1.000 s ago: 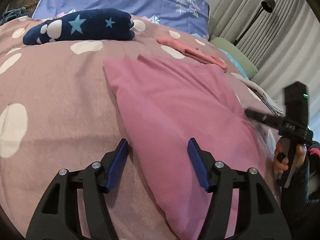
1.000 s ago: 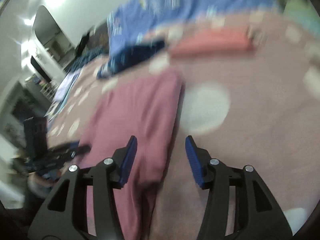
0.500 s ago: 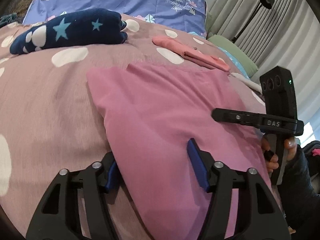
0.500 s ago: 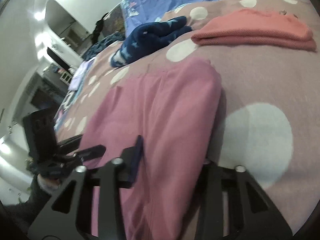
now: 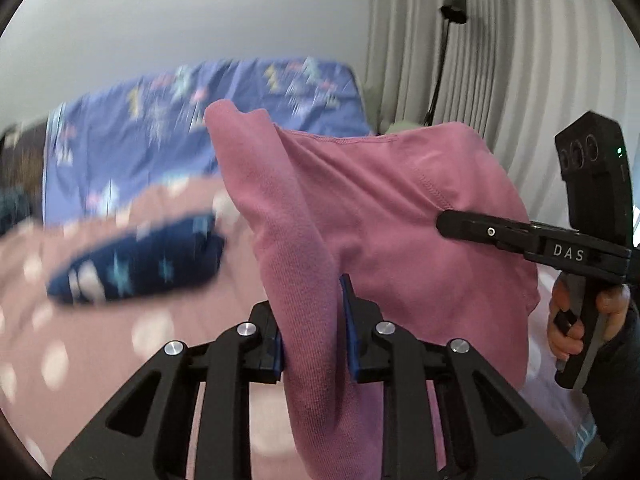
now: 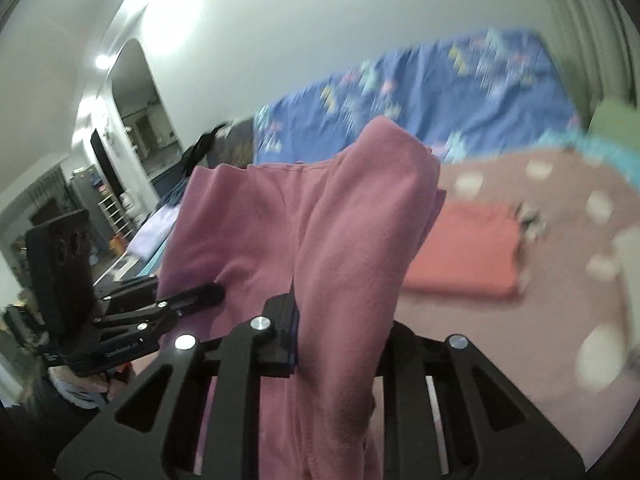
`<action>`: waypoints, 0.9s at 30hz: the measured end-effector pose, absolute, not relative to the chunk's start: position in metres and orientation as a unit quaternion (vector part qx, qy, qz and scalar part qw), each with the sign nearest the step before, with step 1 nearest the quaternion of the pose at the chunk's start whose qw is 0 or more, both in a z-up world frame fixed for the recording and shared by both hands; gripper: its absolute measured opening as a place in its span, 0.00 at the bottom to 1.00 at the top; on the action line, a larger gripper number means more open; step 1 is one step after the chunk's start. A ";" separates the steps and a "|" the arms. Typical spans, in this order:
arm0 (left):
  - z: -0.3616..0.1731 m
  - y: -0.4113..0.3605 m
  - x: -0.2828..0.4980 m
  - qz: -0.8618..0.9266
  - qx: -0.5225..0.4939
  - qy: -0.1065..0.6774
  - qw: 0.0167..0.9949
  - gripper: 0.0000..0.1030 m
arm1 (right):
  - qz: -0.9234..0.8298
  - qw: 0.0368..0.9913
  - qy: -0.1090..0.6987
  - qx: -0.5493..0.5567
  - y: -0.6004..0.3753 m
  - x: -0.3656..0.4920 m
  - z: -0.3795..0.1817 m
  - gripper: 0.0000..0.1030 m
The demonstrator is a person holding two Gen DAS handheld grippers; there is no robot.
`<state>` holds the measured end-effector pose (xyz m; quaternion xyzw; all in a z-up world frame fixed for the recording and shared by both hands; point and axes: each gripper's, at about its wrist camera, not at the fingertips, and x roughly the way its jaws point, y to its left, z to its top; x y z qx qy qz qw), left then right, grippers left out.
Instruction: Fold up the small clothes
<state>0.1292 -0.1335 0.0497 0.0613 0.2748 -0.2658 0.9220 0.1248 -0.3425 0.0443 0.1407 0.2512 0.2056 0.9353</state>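
A pink garment (image 5: 400, 216) hangs lifted off the bed, held at two edges. My left gripper (image 5: 314, 336) is shut on its near edge, the cloth bunched between the blue pads. My right gripper (image 6: 336, 332) is shut on the opposite edge of the pink garment (image 6: 320, 232); its right finger is hidden by the cloth. The right gripper also shows in the left wrist view (image 5: 444, 226), clamped on the garment's far side. The left gripper shows in the right wrist view (image 6: 212, 292) at the lower left.
A pink bedspread with white dots (image 5: 80, 340) lies below. A folded navy star garment (image 5: 136, 268) and a folded coral garment (image 6: 460, 260) rest on it. A blue patterned blanket (image 5: 160, 128) lies at the back. Curtains and a lamp (image 5: 452, 4) stand right.
Both grippers closed on the pink garment's edges and raised it off the bed. The views now tilt upward toward the wall.
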 end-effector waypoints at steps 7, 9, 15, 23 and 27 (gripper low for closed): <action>0.095 -0.208 0.209 -0.248 0.132 0.227 0.932 0.23 | 0.128 0.962 0.195 0.139 -0.396 0.174 0.092 0.17; 0.095 -0.227 0.233 -0.242 0.155 0.226 0.931 0.23 | 0.110 0.965 0.195 0.136 -0.408 0.192 0.093 0.17; 0.073 -0.280 0.299 -0.222 0.209 0.231 0.924 0.23 | 0.078 0.958 0.212 0.176 -0.451 0.262 0.071 0.17; 0.006 -0.296 0.360 -0.077 0.250 0.228 0.938 0.81 | -0.026 0.937 0.285 0.202 -0.476 0.343 0.000 0.75; -0.031 -0.270 0.355 -0.120 0.208 0.286 0.928 0.81 | -0.062 0.902 0.347 0.250 -0.491 0.329 -0.065 0.71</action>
